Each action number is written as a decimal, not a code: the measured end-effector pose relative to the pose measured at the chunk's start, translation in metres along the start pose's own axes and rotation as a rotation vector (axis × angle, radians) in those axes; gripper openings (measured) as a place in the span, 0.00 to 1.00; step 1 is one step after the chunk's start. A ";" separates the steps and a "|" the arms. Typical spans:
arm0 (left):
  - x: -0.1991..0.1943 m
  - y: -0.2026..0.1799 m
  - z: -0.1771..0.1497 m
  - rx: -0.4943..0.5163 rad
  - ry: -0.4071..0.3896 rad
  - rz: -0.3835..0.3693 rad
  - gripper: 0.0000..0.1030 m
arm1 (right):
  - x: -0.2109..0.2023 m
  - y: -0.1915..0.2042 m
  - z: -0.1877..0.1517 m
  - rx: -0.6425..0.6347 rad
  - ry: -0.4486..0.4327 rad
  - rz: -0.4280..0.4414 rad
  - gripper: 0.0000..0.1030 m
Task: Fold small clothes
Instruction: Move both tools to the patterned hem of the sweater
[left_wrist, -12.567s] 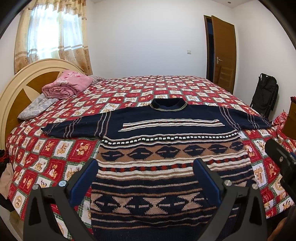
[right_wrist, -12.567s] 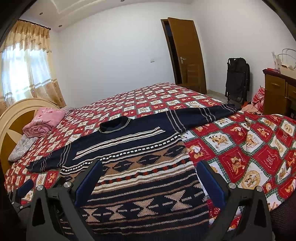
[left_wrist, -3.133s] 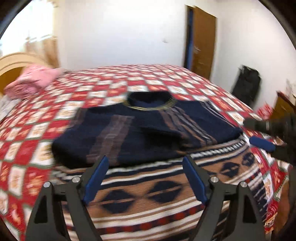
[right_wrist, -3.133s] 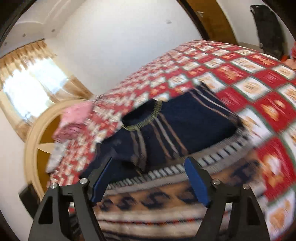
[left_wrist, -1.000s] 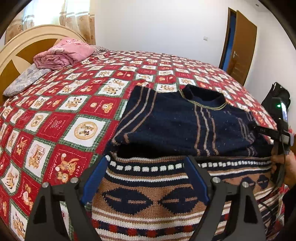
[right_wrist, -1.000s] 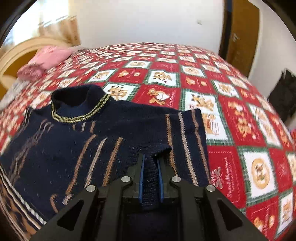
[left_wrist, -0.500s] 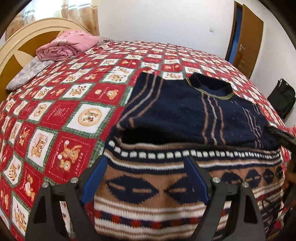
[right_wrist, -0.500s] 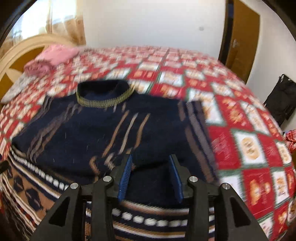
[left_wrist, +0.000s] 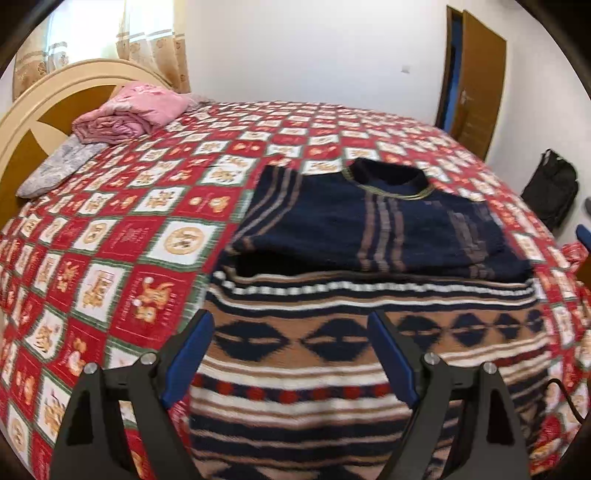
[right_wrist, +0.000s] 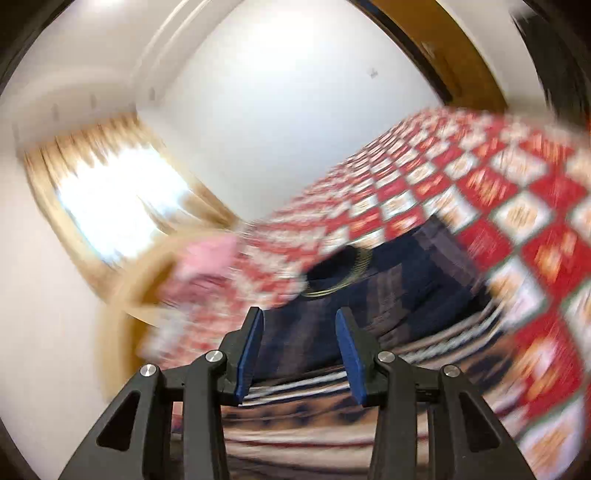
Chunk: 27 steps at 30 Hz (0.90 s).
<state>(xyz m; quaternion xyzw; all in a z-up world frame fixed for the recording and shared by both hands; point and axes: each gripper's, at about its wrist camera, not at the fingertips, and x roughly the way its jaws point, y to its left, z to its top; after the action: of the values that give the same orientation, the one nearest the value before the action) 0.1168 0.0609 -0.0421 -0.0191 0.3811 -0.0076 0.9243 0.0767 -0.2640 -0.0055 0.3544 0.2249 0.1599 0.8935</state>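
Bedspread (left_wrist: 155, 206) left of sweater (left_wrist: 369, 236) lies bare; pink bundle (left_wrist: 129, 110) blocks the headboard corner.

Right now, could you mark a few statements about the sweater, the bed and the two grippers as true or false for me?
1. Both sleeves of the sweater lie folded across its chest. True.
2. The left gripper is clamped on the hem. False: its jaws stand wide, holding nothing.
3. A pink bundle lies by the headboard. True.
4. The right gripper holds a sleeve. False: nothing is between its pads.
5. The bedspread is plain blue. False: red and white checks.
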 end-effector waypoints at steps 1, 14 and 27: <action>-0.004 -0.004 -0.001 0.004 -0.003 -0.013 0.85 | -0.012 0.004 -0.010 0.069 -0.005 0.083 0.42; -0.095 0.011 -0.027 0.077 -0.153 -0.058 0.85 | -0.138 0.080 -0.026 -0.159 0.022 0.071 0.43; -0.108 0.069 -0.021 0.118 -0.075 -0.084 0.95 | -0.258 0.074 -0.026 -0.353 0.188 -0.375 0.65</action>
<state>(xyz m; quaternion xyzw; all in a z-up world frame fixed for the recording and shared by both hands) 0.0254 0.1321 0.0165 0.0191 0.3440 -0.0680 0.9363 -0.1647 -0.3126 0.1047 0.1290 0.3370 0.0607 0.9306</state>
